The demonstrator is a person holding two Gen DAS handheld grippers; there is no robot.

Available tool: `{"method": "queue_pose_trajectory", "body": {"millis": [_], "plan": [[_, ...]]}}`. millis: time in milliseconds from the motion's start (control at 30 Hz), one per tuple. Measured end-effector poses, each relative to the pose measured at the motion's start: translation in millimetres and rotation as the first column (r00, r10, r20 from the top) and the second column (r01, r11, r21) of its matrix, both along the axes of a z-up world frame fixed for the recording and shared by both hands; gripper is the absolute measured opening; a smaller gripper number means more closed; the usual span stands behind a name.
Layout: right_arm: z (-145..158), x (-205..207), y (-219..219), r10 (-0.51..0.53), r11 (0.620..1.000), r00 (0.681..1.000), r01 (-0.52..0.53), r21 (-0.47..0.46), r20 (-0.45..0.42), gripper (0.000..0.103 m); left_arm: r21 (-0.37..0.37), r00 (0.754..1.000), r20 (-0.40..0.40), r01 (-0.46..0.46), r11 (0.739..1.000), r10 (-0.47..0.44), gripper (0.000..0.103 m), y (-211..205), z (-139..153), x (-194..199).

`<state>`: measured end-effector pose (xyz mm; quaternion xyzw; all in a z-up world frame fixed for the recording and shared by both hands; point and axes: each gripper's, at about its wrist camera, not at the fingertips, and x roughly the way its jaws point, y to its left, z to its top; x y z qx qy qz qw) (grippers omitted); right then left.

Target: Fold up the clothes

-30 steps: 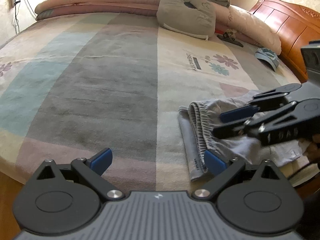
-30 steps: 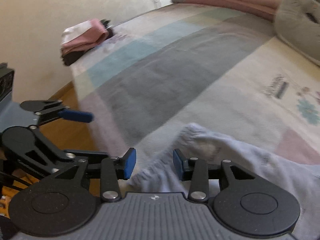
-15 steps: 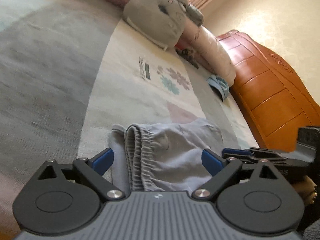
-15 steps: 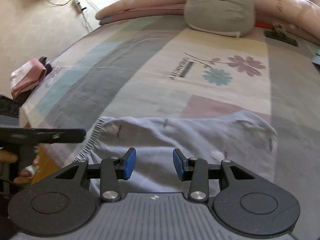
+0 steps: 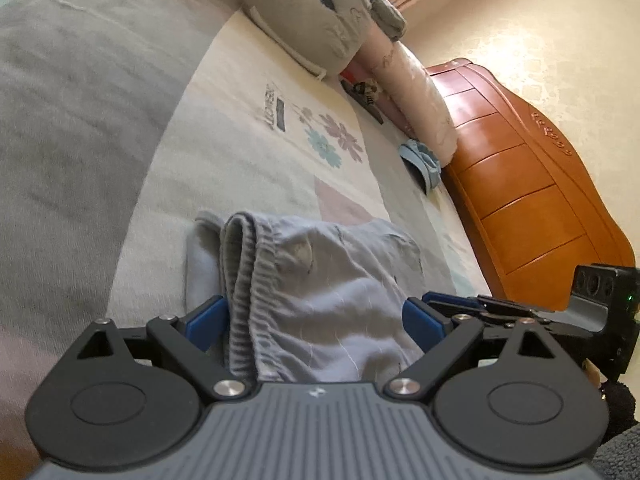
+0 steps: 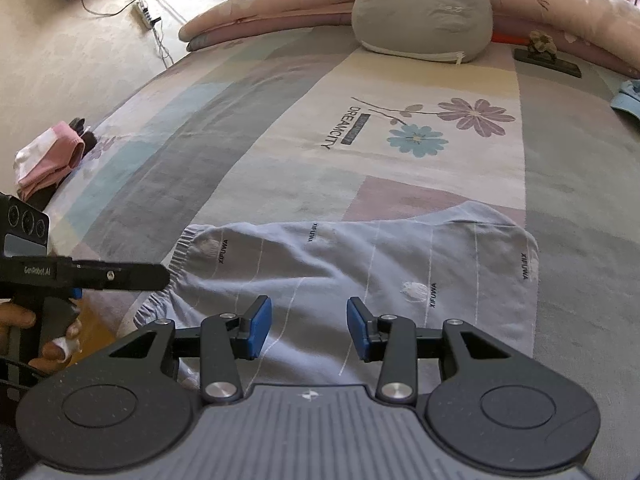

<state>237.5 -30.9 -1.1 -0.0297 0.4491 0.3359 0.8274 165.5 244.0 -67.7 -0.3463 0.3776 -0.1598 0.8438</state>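
Shorts [image 6: 360,256] in pale blue-grey with thin white stripes and small XIFUWA lettering lie folded on the patchwork bedspread [image 6: 280,128], near its front edge, the gathered elastic waistband [image 5: 244,280] turned toward the left gripper [image 5: 316,320]. That gripper stands wide open low over the garment, its blue pads either side of the waistband end, the cloth lying between them without being pinched. The right gripper [image 6: 308,328] is also open, its pads parted above the middle of the shorts, gripping nothing. In the right wrist view the left gripper's black finger [image 6: 120,276] reaches in from the side, its tip at the waistband, held by a hand [image 6: 52,336]. A grey cat-face cushion [image 6: 424,12] rests at the far end against rolled pink bedding [image 6: 280,12]. Pink folded clothes [image 6: 48,160] sit at the bed's left edge. A wooden headboard [image 5: 528,184] rises on the right in the left wrist view
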Motion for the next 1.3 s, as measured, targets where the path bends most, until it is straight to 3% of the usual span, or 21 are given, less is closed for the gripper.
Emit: {"method": "queue_pose_trajectory", "body": {"millis": [133, 333, 533, 633, 767, 800, 867, 900, 1133, 1300], "plan": [[0.7, 1.0, 6.4, 0.027, 1.0, 1.0, -0.027, -0.013, 0.005, 0.049, -0.013, 1.0, -0.008, -0.017, 1.0, 0.017, 0.094, -0.7, -5.6, -1.9], [1.0, 1.4, 11.9, 0.049, 0.998, 0.999, -0.049, -0.025, 0.013, 0.05, -0.137, 0.999, -0.038, -0.043, 0.99, 0.038, 0.094, 13.9, -19.5, -0.2], [7.0, -7.6, 3.8, 0.047, 0.998, 0.998, -0.046, -0.032, 0.035, 0.052, -0.263, 0.996, -0.072, -0.062, 0.963, 0.044, 0.094, 28.6, -33.5, -1.2], [7.2, -9.0, -8.4, 0.017, 1.0, 0.999, -0.016, -0.024, 0.035, 0.053, -0.261, 0.995, -0.087, -0.063, 0.963, 0.041, 0.094, 28.4, -33.2, 4.4], [2.0, -9.2, -17.3, -0.009, 1.0, 1.0, 0.009, -0.005, 0.021, 0.054, -0.171, 0.996, -0.085, -0.042, 0.984, 0.028, 0.09, 15.5, -23.6, 19.5], [1.0, -9.9, -18.4, -0.011, 1.0, 1.0, 0.011, -0.002, 0.019, 0.054, -0.097, 0.995, -0.094, -0.039, 0.994, 0.03, 0.083, 11.0, -19.3, 19.3], [1.4, -13.0, -21.1, -0.005, 1.0, 1.0, 0.005, 0.002, 0.028, 0.054, 0.069, 0.993, -0.113, -0.031, 0.997, 0.039, 0.019, 1.7, -10.0, 17.9], [2.0, -14.3, -23.2, -0.004, 1.0, 0.999, 0.004, 0.004, 0.033, 0.054, 0.138, 0.992, -0.117, -0.026, 0.99, 0.042, 0.021, -2.3, -6.9, 15.9], [-1.2, -10.0, -51.1, -0.048, 0.999, 0.998, 0.047, 0.019, 0.027, 0.054, 0.277, 0.995, -0.07, -0.049, 0.96, 0.071, 0.021, -8.7, 21.8, 8.6], [-14.9, -4.0, -76.4, -0.061, 0.998, 0.998, 0.061, 0.007, 0.007, 0.054, 0.337, 0.995, -0.042, -0.075, 0.939, 0.094, 0.031, -7.5, 38.8, 10.2]]}}
